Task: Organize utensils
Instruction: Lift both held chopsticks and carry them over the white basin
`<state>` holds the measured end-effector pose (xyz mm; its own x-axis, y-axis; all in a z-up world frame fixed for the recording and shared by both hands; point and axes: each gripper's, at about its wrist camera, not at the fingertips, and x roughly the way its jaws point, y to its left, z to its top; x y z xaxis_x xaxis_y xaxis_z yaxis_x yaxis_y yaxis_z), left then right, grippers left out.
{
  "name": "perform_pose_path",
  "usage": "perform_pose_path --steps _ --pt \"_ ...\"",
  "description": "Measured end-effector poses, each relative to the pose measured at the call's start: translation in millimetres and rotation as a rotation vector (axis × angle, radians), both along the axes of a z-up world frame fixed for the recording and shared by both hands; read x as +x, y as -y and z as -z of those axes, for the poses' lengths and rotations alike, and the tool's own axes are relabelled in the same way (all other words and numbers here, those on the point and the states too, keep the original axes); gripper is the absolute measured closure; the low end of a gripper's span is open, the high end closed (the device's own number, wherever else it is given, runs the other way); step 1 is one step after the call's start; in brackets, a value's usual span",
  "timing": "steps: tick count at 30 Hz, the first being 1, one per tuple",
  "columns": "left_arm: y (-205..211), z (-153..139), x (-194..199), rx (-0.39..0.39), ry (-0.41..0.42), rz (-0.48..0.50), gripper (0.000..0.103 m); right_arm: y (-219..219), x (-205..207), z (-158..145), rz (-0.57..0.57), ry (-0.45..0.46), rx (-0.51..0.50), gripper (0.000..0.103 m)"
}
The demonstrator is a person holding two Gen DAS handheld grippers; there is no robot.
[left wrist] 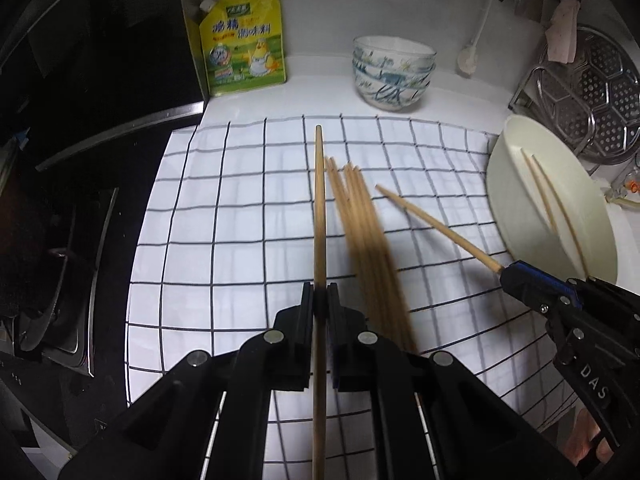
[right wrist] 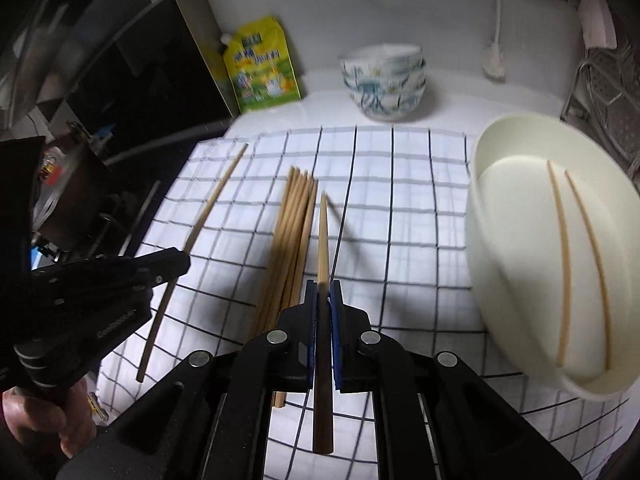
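Each tongs clamped on one wooden chopstick above the white, black-gridded cloth (left wrist: 240, 208).

Left tongs (left wrist: 320, 300) pinch one light wooden chopstick (left wrist: 319, 200); right tongs (right wrist: 323, 294) pinch another (right wrist: 323, 236). A bundle of chopsticks (right wrist: 292, 240) lies between them, count unclear. The right view shows two more in the cream oval tray (right wrist: 516, 256) at the cloth's right edge.

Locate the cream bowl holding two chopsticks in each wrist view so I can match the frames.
Left wrist view: cream bowl at the right edge, tilted, beyond the right gripper.
Right wrist view: cream bowl fills the right side, beside the checked cloth.
Shared landmark: stacked patterned bowls at the back.
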<state>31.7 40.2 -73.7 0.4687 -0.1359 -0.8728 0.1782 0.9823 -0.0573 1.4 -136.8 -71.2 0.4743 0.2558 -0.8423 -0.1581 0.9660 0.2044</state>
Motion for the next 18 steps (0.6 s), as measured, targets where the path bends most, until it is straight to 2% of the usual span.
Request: perform_pose_path --steps 4,10,14,18 --pt "22 -24 -2 -0.013 0.04 0.018 0.096 19 -4 -26 0.004 0.048 0.017 0.097" --pt "78 -54 -1 -0.05 0.093 0.097 0.096 81 -12 -65 0.091 0.146 0.01 0.097" --pt "136 -60 7 -0.091 0.085 0.176 0.096 133 -14 -68 0.186 0.156 -0.017 0.097" --pt "192 -57 15 -0.1 0.086 0.246 0.096 187 -16 -55 0.279 0.13 -0.05 0.097"
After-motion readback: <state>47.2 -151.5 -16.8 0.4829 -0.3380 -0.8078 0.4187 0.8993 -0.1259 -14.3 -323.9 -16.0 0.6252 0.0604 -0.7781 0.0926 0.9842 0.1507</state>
